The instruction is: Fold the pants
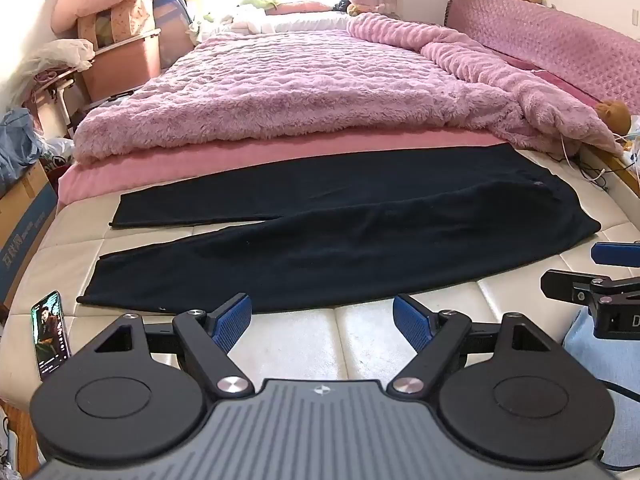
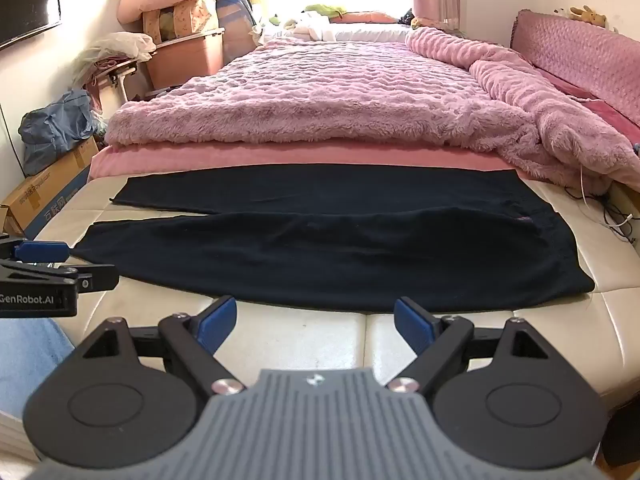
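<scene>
- Pants [image 1: 340,232]: dark navy, spread flat across the near strip of the cream mattress [image 1: 360,332], lying crosswise with the two leg ends toward the mattress's left edge and the waist toward its right edge. The legs split apart at the left; the far leg runs along the folded edge of the pink sheet [image 1: 200,164].
- Phone [image 1: 51,334]: lit screen, lying at the near left corner of the mattress, apart from the near leg's hem.
- Left gripper [image 1: 322,320]: jaws spread wide and holding nothing, over bare mattress just short of the near edge of the pants.
- Right gripper [image 2: 316,318]: jaws likewise wide apart and empty, above the mattress's near edge, just in front of the cloth near the waist end.
- Fluffy pink blanket [image 1: 304,92]: covers the far part of the bed, beyond the pants.
</scene>
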A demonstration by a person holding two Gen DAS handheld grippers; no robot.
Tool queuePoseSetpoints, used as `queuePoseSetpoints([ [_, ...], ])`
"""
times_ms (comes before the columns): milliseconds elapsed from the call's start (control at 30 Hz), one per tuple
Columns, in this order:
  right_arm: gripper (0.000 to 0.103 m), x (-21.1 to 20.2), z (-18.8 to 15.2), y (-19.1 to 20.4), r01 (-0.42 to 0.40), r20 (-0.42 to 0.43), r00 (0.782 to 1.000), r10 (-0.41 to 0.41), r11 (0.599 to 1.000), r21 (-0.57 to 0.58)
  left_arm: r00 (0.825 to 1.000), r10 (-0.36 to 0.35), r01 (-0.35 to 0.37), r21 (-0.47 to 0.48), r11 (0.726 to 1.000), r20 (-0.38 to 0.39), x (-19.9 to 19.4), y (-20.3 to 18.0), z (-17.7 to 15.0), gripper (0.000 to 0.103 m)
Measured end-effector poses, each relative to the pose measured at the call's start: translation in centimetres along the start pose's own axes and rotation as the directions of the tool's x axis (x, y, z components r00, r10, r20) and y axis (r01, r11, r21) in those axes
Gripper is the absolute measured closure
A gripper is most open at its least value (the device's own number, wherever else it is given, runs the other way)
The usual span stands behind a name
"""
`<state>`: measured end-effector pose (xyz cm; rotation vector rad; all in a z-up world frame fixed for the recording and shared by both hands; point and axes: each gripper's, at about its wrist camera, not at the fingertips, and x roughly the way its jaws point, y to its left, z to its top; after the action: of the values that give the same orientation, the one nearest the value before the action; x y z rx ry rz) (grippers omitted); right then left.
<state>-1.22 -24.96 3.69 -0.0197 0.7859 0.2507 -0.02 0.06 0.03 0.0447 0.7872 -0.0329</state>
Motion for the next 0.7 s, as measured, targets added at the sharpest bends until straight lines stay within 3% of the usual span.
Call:
queuePoseSetpoints([
  [700, 0.021, -0.1, -0.1, -0.2, -0.004, 0.013, 1.0, 0.004, 1.0, 0.003, 1.0, 0.011, -0.011, 0.005, 1.0, 0.007, -0.2, -0.1, -0.4, 0.009],
])
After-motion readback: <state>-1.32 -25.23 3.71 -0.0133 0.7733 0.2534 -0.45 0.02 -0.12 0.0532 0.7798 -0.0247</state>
